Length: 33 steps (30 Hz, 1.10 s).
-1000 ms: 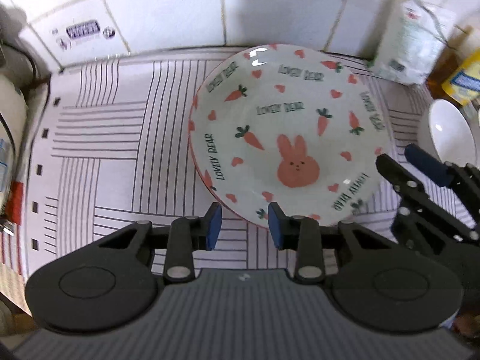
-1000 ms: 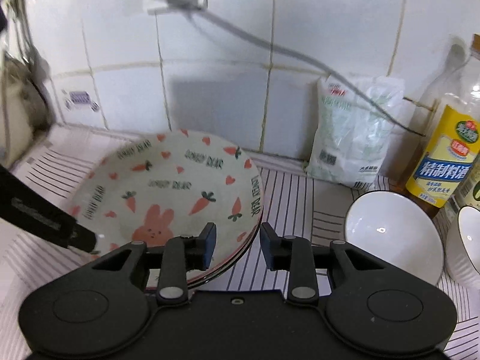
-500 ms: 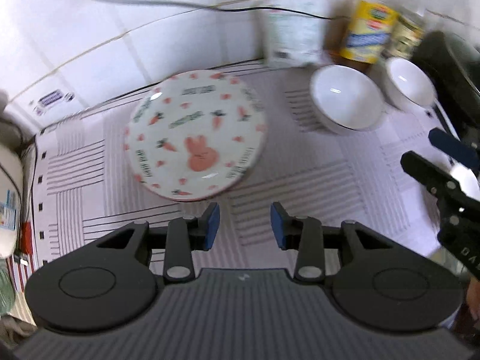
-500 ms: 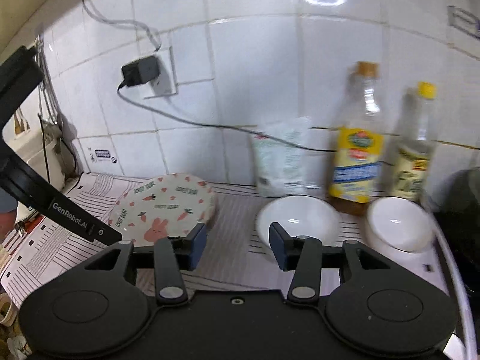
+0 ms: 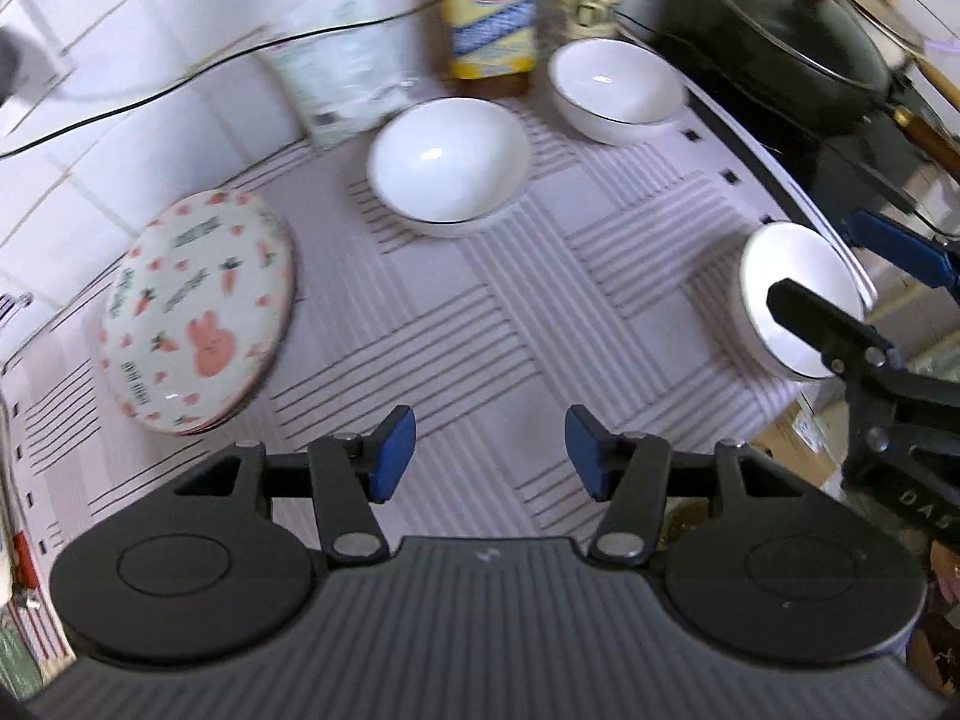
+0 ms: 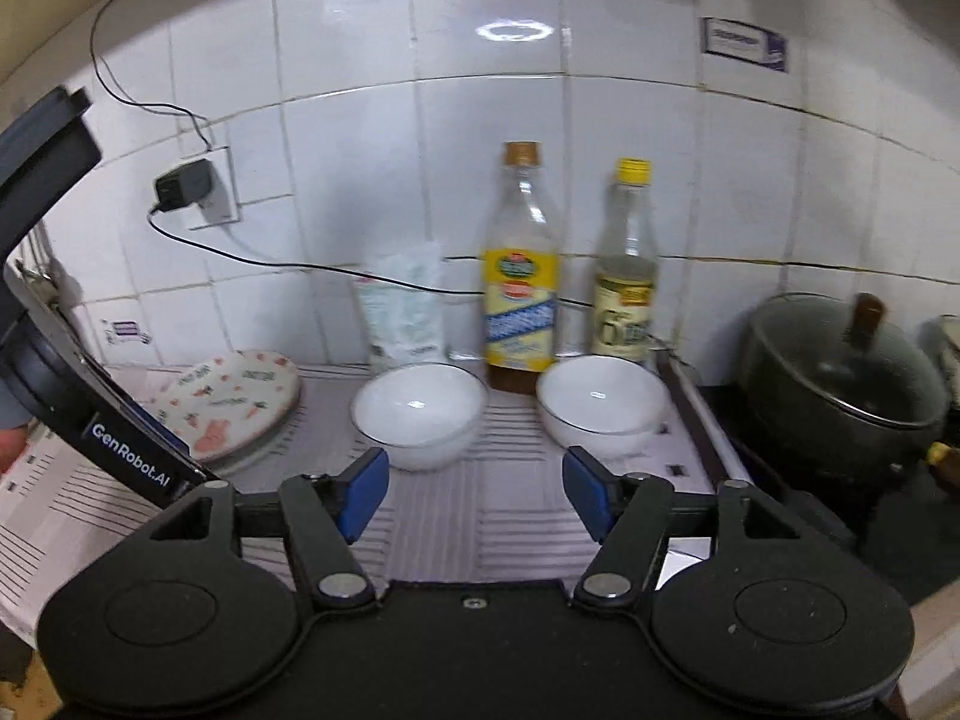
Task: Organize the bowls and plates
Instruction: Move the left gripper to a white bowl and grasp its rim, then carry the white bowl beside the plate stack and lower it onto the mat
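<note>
A stack of rabbit-and-carrot plates sits at the left of the striped mat; it also shows in the right wrist view. Three white bowls stand on the mat: one in the middle back, one at the back right by the bottles, one at the right edge. My left gripper is open and empty, raised above the mat's front. My right gripper is open and empty; in the left wrist view it hovers over the right-edge bowl.
Two bottles and a white bag stand against the tiled wall. A dark lidded pot sits on the stove at the right. A cable runs from a wall plug behind the bottles.
Both grippers pulled back and up from the plates and opened wider. The views swung right, so the bowls, bottles and pot came into sight.
</note>
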Available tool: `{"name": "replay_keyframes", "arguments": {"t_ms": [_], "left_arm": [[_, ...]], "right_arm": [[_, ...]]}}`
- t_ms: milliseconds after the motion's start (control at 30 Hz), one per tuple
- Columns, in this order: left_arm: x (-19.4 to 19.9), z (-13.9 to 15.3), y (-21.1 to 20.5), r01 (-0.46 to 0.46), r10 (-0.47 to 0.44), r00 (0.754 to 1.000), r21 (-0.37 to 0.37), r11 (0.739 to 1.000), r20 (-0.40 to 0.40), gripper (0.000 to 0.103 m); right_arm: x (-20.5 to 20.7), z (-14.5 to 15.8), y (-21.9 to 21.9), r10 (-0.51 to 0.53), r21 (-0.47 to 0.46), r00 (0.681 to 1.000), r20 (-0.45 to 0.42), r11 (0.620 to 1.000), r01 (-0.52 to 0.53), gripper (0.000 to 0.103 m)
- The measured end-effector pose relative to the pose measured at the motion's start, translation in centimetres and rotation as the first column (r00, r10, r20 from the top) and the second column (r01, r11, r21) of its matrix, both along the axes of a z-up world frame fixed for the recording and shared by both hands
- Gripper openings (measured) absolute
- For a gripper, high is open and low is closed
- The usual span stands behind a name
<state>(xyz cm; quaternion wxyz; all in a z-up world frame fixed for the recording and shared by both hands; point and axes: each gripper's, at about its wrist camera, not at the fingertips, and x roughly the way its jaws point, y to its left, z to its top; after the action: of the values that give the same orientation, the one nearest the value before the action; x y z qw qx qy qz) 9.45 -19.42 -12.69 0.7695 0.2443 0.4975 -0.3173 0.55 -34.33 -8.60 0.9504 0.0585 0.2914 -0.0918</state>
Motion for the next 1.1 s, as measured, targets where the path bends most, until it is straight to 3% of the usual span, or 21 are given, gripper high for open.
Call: {"name": "replay_keyframes", "arguments": {"t_ms": [267, 367, 433, 533, 833, 1100], "left_arm": [[-1.1, -2.0, -3.0, 0.065, -0.065, 0.997, -0.002, 0.998, -0.030, 0.059], [-1.1, -2.9, -4.2, 0.071, -0.071, 0.997, -0.006, 0.997, -0.038, 0.060], [-1.0, -3.4, -4.9, 0.067, -0.068, 0.997, -0.011, 0.998, -0.039, 0.068], [-1.0, -4.1, -5.9, 0.061, -0.062, 0.997, -0.023, 0.998, -0.050, 0.070], [-2.2, -5.7, -9.2, 0.088, -0.093, 0.993, -0.071, 0.994, -0.076, 0.080], [-3.2, -7.9, -11.9, 0.124, -0.131, 0.985, -0.073, 0.990, -0.109, 0.081]], "right_arm": [[-3.1, -2.0, -2.5, -0.119, -0.004, 0.991, -0.056, 0.993, 0.119, 0.074], [-3.6, -3.0, -3.2, -0.145, -0.019, 0.986, -0.077, 0.989, 0.144, 0.087], [-3.9, -3.7, -3.4, -0.161, -0.044, 0.984, -0.074, 0.986, 0.158, 0.088], [-4.5, -4.5, -3.9, -0.183, -0.035, 0.979, -0.089, 0.983, 0.180, 0.092], [-5.8, -7.2, -4.3, -0.196, -0.023, 0.968, -0.159, 0.981, 0.194, 0.095], [-5.8, -10.3, -4.8, -0.206, 0.011, 0.954, -0.219, 0.977, 0.214, 0.095]]}}
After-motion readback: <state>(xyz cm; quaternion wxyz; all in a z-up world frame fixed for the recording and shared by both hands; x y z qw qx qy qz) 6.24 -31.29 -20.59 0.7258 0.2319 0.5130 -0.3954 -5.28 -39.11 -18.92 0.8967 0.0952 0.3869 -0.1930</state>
